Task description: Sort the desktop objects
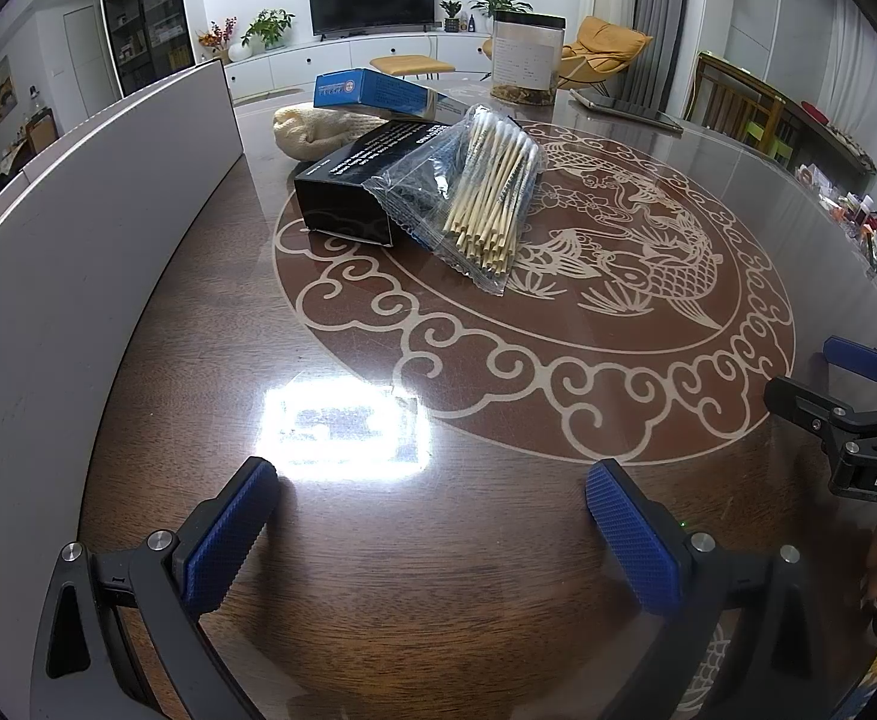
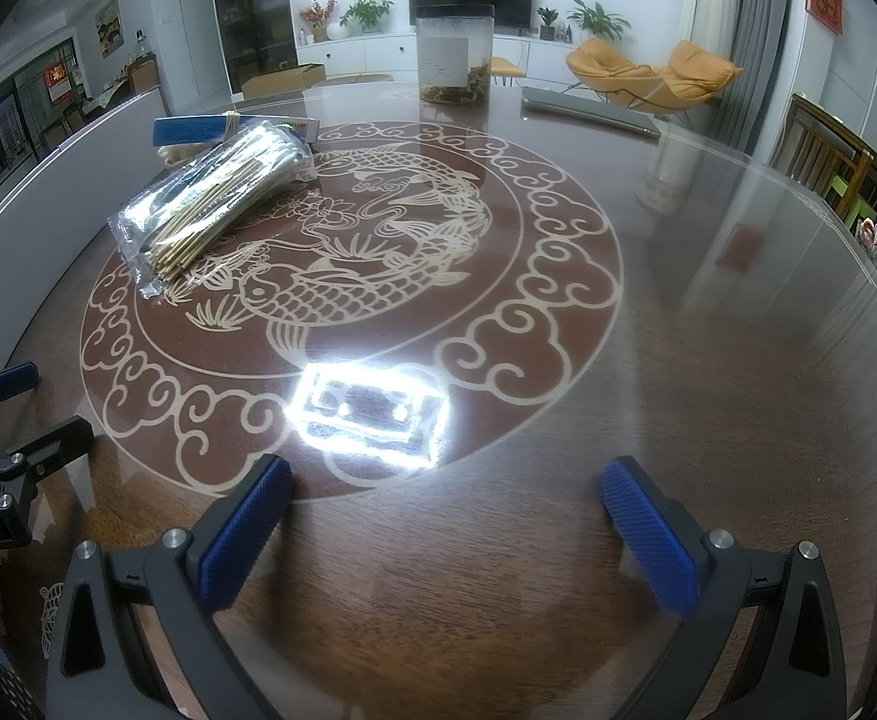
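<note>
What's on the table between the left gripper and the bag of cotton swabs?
Nothing: in the left wrist view, only bare table with a lamp glare lies between the open left gripper and the bag of cotton swabs.

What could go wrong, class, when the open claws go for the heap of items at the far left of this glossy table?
1. The cotton swab bag leans on the black box; lifting either may shift the other.
2. The bag's plastic looks slippery, so the left claw might lose it.
3. The blue box rests tilted on the cream cloth and black box, so it may topple. The right claw is also open.
</note>
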A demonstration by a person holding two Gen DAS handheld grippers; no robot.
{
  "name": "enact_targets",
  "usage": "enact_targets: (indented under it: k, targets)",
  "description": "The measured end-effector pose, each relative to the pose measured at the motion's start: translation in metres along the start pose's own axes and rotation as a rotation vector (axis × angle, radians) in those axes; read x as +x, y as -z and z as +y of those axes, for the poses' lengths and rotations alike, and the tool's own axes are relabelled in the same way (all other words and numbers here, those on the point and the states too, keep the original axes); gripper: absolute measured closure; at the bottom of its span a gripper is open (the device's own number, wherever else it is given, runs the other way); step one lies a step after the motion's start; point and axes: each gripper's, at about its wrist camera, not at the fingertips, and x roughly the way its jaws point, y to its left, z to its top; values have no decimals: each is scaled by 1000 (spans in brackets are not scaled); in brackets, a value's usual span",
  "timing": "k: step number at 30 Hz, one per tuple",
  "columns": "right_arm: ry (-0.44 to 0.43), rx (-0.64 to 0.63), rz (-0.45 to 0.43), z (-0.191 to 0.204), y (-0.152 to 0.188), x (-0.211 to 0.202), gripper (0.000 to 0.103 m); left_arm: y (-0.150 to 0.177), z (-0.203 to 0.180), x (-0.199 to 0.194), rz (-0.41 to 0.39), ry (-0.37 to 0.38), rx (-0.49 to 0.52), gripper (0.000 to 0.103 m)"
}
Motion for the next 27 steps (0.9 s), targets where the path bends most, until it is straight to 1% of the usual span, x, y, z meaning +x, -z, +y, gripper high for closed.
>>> enact_targets:
  k: [3,6,9,12,18,27]
  targets:
    - [0,0,0,0,0,0,0,-1,1,1,9,6,10,0]
    - [0,0,0,0,0,0,0,-9,5,5,49,29,47,0]
    - [0,0,0,0,0,0,0,-13,13,7,61,26,44,0]
    - [0,0,0,0,0,0,0,-14,23,8,49,27,46,0]
    - [0,0,0,0,0,0,0,-10,25,5,7,32,52,0]
    - [1,0,0,0,0,0,0,-10,24,5,-1,27,45,0]
